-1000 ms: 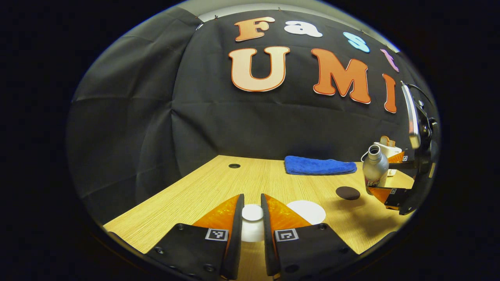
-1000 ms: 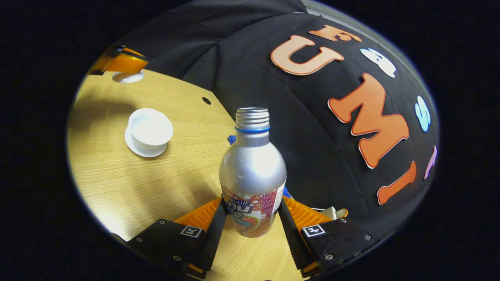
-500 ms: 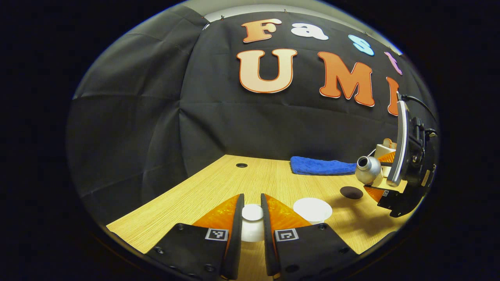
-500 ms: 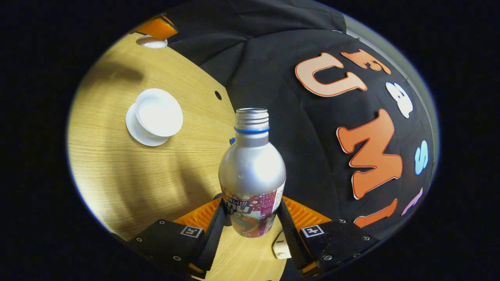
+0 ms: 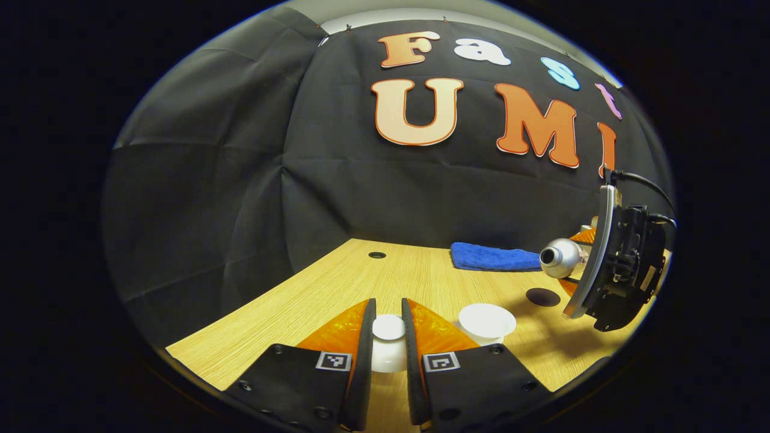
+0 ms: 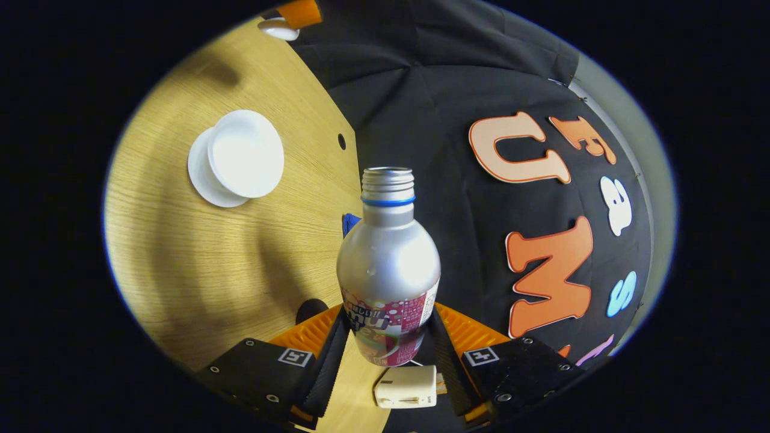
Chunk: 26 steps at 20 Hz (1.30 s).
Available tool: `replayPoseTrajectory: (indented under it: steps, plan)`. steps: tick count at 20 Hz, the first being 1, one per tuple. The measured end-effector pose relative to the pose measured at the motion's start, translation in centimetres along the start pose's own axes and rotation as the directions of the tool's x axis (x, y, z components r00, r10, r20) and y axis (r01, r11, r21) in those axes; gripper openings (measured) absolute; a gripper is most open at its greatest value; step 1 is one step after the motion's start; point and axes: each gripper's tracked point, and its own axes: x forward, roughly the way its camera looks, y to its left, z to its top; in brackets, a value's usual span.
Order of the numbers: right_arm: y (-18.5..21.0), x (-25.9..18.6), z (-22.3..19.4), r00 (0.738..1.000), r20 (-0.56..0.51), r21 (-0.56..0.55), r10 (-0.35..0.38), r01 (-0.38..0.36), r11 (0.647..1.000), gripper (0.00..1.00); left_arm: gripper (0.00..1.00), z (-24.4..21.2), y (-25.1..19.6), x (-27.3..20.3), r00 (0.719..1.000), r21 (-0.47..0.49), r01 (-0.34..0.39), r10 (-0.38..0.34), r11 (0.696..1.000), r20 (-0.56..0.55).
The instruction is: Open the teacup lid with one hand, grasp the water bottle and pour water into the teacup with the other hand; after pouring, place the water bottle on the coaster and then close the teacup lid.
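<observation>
My left gripper (image 5: 388, 322) is shut on the knob of the white teacup lid (image 5: 388, 343), held just above the wooden table. Just to its right stands the open white teacup (image 5: 487, 320), which rests on a saucer (image 6: 201, 180) in the right gripper view. My right gripper (image 6: 388, 319) is shut on the silver water bottle (image 6: 388, 264), uncapped. In the left gripper view the bottle (image 5: 559, 255) lies tilted nearly level in the air, its mouth pointing left, up and to the right of the cup. The dark round coaster (image 5: 542, 296) lies on the table below the bottle.
A folded blue cloth (image 5: 494, 257) lies at the back of the table (image 5: 337, 288). A small cream box (image 6: 406, 386) sits near the right gripper's fingers. A round hole (image 5: 377, 255) is in the tabletop near the back wall.
The right gripper has tipped the bottle from upright to nearly level and swung its mouth toward the cup. The left gripper still holds the lid in almost the same place.
</observation>
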Motion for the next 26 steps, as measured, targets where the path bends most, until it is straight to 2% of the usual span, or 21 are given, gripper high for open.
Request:
replayPoseTrajectory:
  steps: [11,26]
  plan:
    - [-0.2,-0.1,0.6,0.999,0.044,-0.162,-0.013,0.020,0.987,0.76,0.29,-0.6,1.5,-0.2,1.000,-0.022,-0.013,0.013,1.000,-0.001]
    - [-1.2,0.6,1.3,0.996,0.081,-0.378,-0.040,0.068,0.923,0.76,0.29,-1.0,2.0,-0.3,1.000,-0.038,-0.011,0.011,0.999,-0.004]
